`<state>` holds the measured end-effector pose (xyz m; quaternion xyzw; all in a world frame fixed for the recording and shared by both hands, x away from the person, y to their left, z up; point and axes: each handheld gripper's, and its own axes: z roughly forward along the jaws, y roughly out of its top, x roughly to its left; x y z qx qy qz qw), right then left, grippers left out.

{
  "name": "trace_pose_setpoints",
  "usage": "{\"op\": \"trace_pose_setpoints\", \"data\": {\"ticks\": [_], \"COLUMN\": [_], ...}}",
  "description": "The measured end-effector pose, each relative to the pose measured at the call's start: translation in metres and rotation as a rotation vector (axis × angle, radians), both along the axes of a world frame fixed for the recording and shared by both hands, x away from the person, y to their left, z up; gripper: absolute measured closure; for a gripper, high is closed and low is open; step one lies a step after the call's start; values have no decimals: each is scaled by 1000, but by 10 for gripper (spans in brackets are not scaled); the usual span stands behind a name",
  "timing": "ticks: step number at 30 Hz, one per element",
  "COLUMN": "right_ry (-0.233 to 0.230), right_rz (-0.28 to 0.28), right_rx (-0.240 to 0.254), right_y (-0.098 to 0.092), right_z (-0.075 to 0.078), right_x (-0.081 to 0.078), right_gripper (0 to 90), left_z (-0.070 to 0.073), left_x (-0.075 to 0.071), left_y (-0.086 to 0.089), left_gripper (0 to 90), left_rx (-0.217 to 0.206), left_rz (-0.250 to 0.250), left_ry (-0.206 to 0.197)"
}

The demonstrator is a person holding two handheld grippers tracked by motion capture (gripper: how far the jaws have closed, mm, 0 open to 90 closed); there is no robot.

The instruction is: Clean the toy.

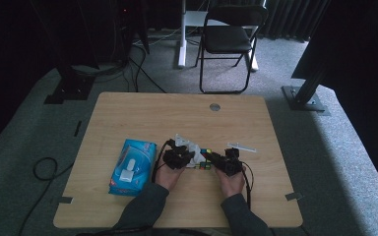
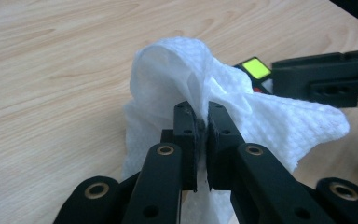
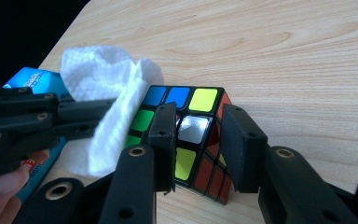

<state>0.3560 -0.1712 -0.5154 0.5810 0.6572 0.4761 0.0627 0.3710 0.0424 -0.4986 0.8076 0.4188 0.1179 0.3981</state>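
Observation:
A scrambled puzzle cube (image 3: pixel 203 99) sits tilted just above the wooden table (image 1: pixel 142 113), and my right gripper (image 3: pixel 198 126) is shut on it, one jaw on each side. My left gripper (image 2: pixel 202 116) is shut on a crumpled white tissue (image 2: pixel 168 79), which bulges up past the jaws. The tissue (image 3: pixel 102 79) lies against the cube's left side. In the high view both grippers meet at the table's middle: the left gripper (image 1: pixel 179 157), the tissue (image 1: pixel 189 147), the cube (image 1: pixel 205 160) and the right gripper (image 1: pixel 221 160). A yellow tile of the cube (image 2: pixel 256 68) peeks out behind the tissue.
A blue tissue pack (image 1: pixel 133 166) lies on the table left of my hands, and its corner shows as the pack (image 3: pixel 28 79) in the right gripper view. A folding chair (image 1: pixel 229 34) and cables stand on the floor beyond the table's far edge.

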Motion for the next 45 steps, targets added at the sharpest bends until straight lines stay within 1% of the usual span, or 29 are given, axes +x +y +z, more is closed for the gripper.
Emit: {"op": "trace_pose_setpoints", "data": {"ticks": [1,3,4,5,7,11,13,15,17,19,20,22,23,24,26,33,36,39,45], "right_ry": [-1,-1,0,-3,-3,-5,-5,-5,-5,-5,-5,-6,-6,-6,-7,-7,-7,-7,-8], "right_rz": [1,1,2,1,1,0,0,0,1,1,1,1,1,1,1,1,2,2,4], "right_rx": [1,1,3,-1,-3,-4,-5,-5,-4,-5,-5,-5,-6,-6,-7,-8,-6,-6,-3], "right_y": [0,0,0,0,1,1,1,1,1,1,1,1,1,1,1,1,1,1,1], "right_z": [0,0,0,0,0,0,0,0,0,0,0,0,0,0,0,0,0,0,0], "right_x": [0,0,0,0,0,-1,-1,-1,-1,-1,-1,-1,-1,-1,-1,-1,-1,-1,-1], "right_gripper": [671,671,671,672,672,672,672,672,672,672,673,672,673,672,672,672,672,672,673], "left_z": [-1,-3,-4,-4,-5,-6,-7,-13,-22,-27,-30,-35,-36,-36,-35,-35,-35,-35,-32], "left_x": [-1,-3,-5,-5,-5,-4,-2,1,2,3,3,5,5,5,6,6,5,5,4], "left_y": [-1,-3,-3,-3,-3,-5,-4,-5,-7,-7,-7,-9,-8,-8,-9,-8,-8,-8,-7], "left_gripper": [844,845,845,844,844,844,844,844,845,846,846,845,845,844,844,842,840,840,839], "left_rx": [-3,0,8,5,24,44,51,69,81,71,72,97,90,88,100,97,101,95,97], "left_rz": [-5,-8,-5,-2,0,13,22,30,32,36,38,29,26,26,23,21,19,25,22], "left_ry": [5,3,-7,-1,-7,-8,2,31,51,58,62,72,69,72,73,76,65,65,57]}}
